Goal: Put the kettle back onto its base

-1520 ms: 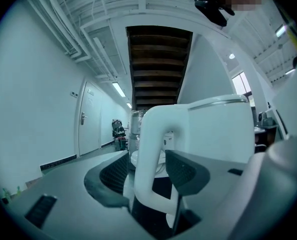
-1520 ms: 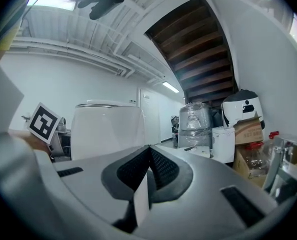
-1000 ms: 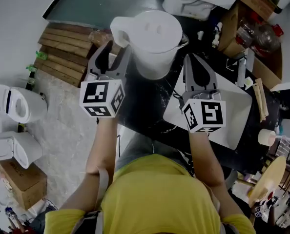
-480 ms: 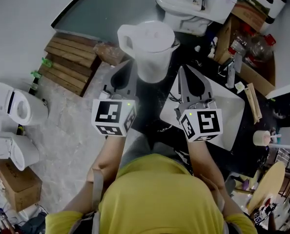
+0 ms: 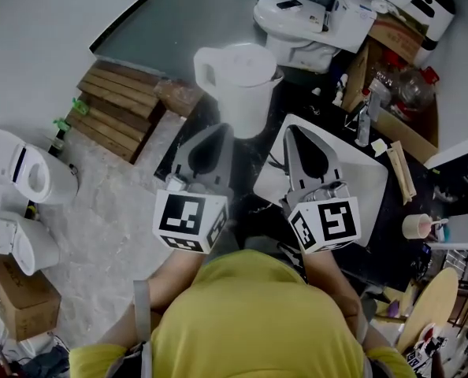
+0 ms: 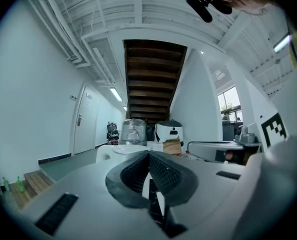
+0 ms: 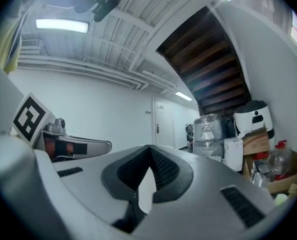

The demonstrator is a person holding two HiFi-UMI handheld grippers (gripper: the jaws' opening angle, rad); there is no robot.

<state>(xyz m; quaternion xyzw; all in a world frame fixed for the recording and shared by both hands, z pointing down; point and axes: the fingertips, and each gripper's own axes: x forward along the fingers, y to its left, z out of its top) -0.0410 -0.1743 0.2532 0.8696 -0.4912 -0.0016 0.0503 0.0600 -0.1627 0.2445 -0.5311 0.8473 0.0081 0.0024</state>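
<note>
The white kettle (image 5: pixel 239 85) stands upright on the black table (image 5: pixel 258 199), near its far edge; its base is hidden under it. My left gripper (image 5: pixel 221 127) is shut and empty, a short way in front of the kettle's body. My right gripper (image 5: pixel 291 129) is also shut and empty, to the kettle's near right, over a white tray (image 5: pixel 368 172). In the left gripper view the jaws (image 6: pixel 149 154) meet tip to tip, and the kettle's lid (image 6: pixel 121 150) shows just beyond them. In the right gripper view the jaws (image 7: pixel 149 149) are closed on nothing.
White appliances (image 5: pixel 297 10) sit behind the kettle. A cardboard box of bottles (image 5: pixel 403 85) stands at the back right. A wooden pallet (image 5: pixel 120 109) and two more white appliances (image 5: pixel 21 172) are on the floor to the left.
Both grippers have drawn back from the kettle toward the person. The left gripper's jaws, open beside the kettle's handle a second ago, are now shut. The kettle stays where it stood.
</note>
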